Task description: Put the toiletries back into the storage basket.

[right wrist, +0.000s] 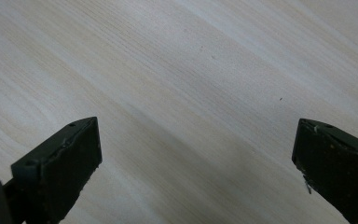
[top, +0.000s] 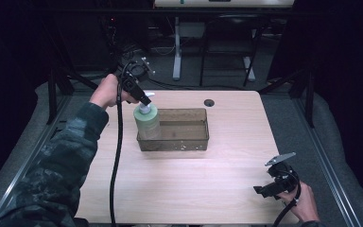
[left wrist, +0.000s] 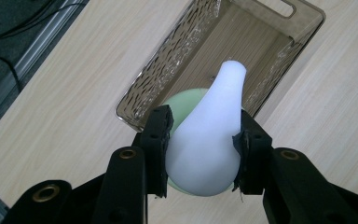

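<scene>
A pale green pump bottle [top: 147, 122] with a white pump head [left wrist: 209, 135] hangs at the left end of a clear smoked plastic bin [top: 189, 137]. My left gripper [top: 145, 100] comes down from the upper left and is shut on the pump head, its black pads [left wrist: 161, 144] pressing both sides. In the left gripper view the bottle's green body [left wrist: 182, 105] peeks out beneath the head, over the bin's near end [left wrist: 135, 112]. My right gripper [top: 264, 190] rests low at the table's front right, jaws wide open over bare wood [right wrist: 191, 93], nothing between them.
The light wooden table [top: 227, 184] has a cable hole [top: 209, 102] behind the bin. A black cable [top: 116, 161] trails from the left gripper across the table's left side. Metal frame rails [top: 331, 179] run along both sides, and desk legs [top: 177, 47] stand beyond the far edge.
</scene>
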Motion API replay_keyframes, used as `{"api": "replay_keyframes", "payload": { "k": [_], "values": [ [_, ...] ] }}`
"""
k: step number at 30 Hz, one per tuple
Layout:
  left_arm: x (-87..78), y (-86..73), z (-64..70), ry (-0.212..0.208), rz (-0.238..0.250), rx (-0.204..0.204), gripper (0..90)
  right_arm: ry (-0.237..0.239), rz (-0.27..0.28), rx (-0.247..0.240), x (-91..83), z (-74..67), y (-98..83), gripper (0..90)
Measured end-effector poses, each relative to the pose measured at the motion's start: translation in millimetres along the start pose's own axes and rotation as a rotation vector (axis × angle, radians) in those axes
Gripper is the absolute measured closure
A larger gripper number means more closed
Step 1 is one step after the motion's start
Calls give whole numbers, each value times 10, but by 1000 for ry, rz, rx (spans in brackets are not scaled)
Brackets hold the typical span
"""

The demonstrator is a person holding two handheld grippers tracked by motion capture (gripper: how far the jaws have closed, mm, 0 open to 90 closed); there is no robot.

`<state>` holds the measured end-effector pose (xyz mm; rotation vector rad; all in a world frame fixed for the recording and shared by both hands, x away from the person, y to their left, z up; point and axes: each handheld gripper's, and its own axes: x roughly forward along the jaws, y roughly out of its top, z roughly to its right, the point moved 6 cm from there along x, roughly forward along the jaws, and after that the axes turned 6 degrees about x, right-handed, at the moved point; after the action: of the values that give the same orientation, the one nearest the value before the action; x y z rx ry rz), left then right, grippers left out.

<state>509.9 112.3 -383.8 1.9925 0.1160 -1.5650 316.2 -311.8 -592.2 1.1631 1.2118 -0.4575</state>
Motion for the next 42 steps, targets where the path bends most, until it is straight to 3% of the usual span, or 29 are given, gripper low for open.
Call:
{"api": "replay_keyframes", "payload": {
  "k": [4,8,11,13,14,17,25,27,29,30,38,42],
  "values": [
    [22,2,13,-8,34,-8,603,3,4,5,-9,-15,5,9],
    [42,8,17,-15,63,-26,517,5,7,8,-13,-9,4,9],
    [46,13,17,-7,68,-43,348,-4,9,7,-26,6,5,9],
    [31,15,22,-3,84,-49,307,-4,12,5,-28,9,7,9],
    [-6,9,23,2,96,-53,225,-6,14,9,-36,7,12,9],
    [-62,-14,25,7,118,-62,151,-3,15,9,-38,3,14,9],
    [-178,-116,67,31,163,-84,40,-3,15,5,-39,-8,19,9],
    [-248,-160,108,25,209,-104,18,0,16,6,-40,-10,19,9],
    [-273,-179,121,23,219,-107,9,-1,17,7,-41,-10,20,8],
    [-299,-225,157,49,225,-100,1,-3,18,7,-41,-11,25,8],
    [-265,-496,323,63,231,-95,0,0,17,6,-36,-29,30,8],
    [-237,-636,403,47,234,-104,0,-2,19,7,-37,-19,32,8]
  ]
}}
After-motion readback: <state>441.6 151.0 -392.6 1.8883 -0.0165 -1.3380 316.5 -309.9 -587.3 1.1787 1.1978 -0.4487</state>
